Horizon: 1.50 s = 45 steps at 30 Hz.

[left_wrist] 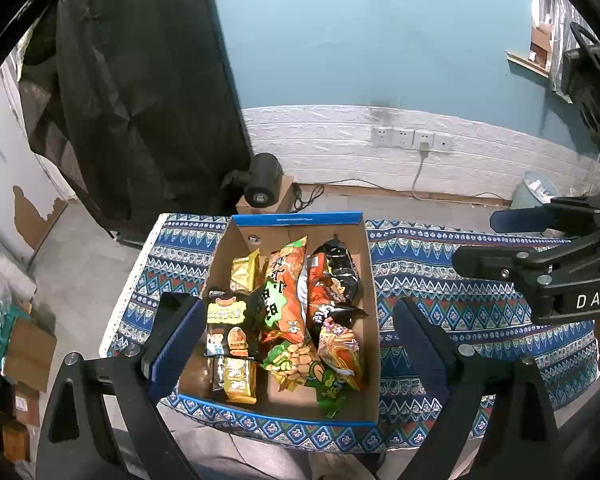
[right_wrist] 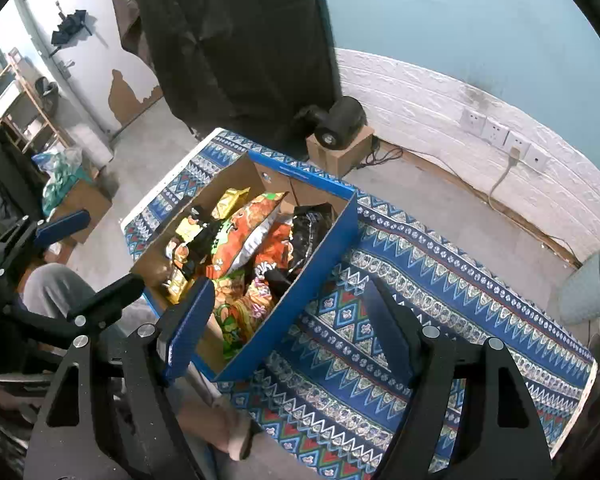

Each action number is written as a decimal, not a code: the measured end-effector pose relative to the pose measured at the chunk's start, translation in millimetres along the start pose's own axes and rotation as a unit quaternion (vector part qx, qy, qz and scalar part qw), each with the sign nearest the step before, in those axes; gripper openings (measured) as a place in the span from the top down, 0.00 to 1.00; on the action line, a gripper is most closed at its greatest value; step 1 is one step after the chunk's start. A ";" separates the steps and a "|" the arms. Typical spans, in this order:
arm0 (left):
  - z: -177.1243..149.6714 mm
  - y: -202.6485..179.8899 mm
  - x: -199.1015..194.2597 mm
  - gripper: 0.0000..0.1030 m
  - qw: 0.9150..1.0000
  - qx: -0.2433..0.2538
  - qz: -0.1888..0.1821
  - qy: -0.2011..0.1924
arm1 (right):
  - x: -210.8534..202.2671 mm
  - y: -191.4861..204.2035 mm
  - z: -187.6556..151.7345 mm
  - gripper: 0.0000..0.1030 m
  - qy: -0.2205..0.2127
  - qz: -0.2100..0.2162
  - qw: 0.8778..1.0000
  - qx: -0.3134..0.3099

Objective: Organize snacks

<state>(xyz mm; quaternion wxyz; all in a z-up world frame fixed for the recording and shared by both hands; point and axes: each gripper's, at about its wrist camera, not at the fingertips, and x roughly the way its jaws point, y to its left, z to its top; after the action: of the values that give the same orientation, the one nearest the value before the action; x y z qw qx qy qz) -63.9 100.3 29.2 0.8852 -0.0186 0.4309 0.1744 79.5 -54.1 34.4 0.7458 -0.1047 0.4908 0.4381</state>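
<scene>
An open cardboard box with blue rim (left_wrist: 370,280) (right_wrist: 320,264) sits on a blue patterned tablecloth (left_wrist: 460,292) (right_wrist: 420,280). It holds several snack bags: a large orange bag (left_wrist: 286,288) (right_wrist: 244,236), black bags (left_wrist: 340,268) (right_wrist: 308,228), yellow packets (left_wrist: 244,270) (right_wrist: 230,200) and a green-and-orange peanut bag (left_wrist: 300,364). My left gripper (left_wrist: 296,320) is open and empty above the box. My right gripper (right_wrist: 290,304) is open and empty over the box's right wall; it also shows in the left wrist view (left_wrist: 500,236). The left gripper shows at the left edge of the right wrist view (right_wrist: 88,256).
A black lamp on a small cardboard box (left_wrist: 264,188) (right_wrist: 340,136) stands on the floor behind the table. A dark curtain (left_wrist: 140,100) hangs at the left. A grey bin (right_wrist: 592,284) stands at the right. Cardboard boxes (left_wrist: 28,352) lie on the floor at left.
</scene>
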 end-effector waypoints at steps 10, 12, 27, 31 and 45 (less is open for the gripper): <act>-0.5 1.8 -0.6 0.08 1.000 -0.004 0.003 0.001 | 0.5 -0.2 -0.5 0.26 0.001 0.000 1.000 0.000; -0.5 2.0 -0.9 0.08 1.000 -0.005 0.003 0.002 | 0.5 -0.2 -0.3 0.26 0.001 0.000 1.000 0.000; 0.0 3.5 -1.0 0.08 1.000 -0.010 0.012 0.004 | 3.7 -0.5 -7.6 0.26 0.005 0.001 1.000 -0.001; -0.1 4.7 -0.8 0.08 1.000 -0.016 0.011 0.008 | 6.0 -2.3 -8.2 0.26 0.008 -0.001 1.000 0.001; -2.7 3.5 0.6 0.08 0.999 -0.015 0.027 0.015 | 7.2 -3.0 -10.3 0.26 0.011 0.000 1.000 -0.001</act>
<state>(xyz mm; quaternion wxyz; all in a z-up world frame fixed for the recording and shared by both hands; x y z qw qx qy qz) -66.7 103.2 27.5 0.8733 -0.0233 0.4418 0.2040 76.2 -57.9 22.5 0.7401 -0.1103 0.4986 0.4375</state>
